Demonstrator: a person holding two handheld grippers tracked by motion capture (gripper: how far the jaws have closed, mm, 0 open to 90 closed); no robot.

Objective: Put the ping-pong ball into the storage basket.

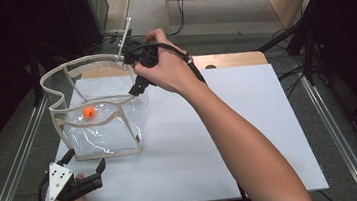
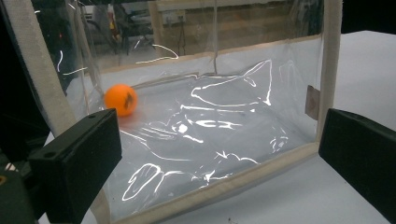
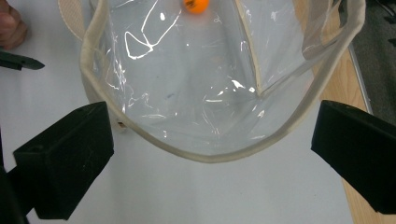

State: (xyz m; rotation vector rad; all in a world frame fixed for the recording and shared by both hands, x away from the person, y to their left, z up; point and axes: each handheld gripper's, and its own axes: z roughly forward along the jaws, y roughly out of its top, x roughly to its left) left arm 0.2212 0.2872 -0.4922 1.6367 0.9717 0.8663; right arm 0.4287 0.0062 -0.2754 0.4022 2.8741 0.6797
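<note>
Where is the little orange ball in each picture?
High view: the orange ball lies left of centre, inside the clear bag.
Left gripper view: ball upper left, behind the bag's clear wall.
Right gripper view: ball at the top edge.
Shared landmark: the bag's beige trim.

The small round orange ball (image 1: 88, 112) carries a dark printed mark on its side. It lies in my clear plastic bag with cream fabric edging (image 1: 62, 70), whose see-through walls throw back white streaks of glare. Under it runs the white tabletop sheet (image 1: 251, 138), with a pale wooden board (image 1: 232, 59) showing past its far edge. My left gripper (image 1: 86, 178) is black under a grey three-cornered plate, and my right gripper (image 1: 137, 87) is black too.
</note>
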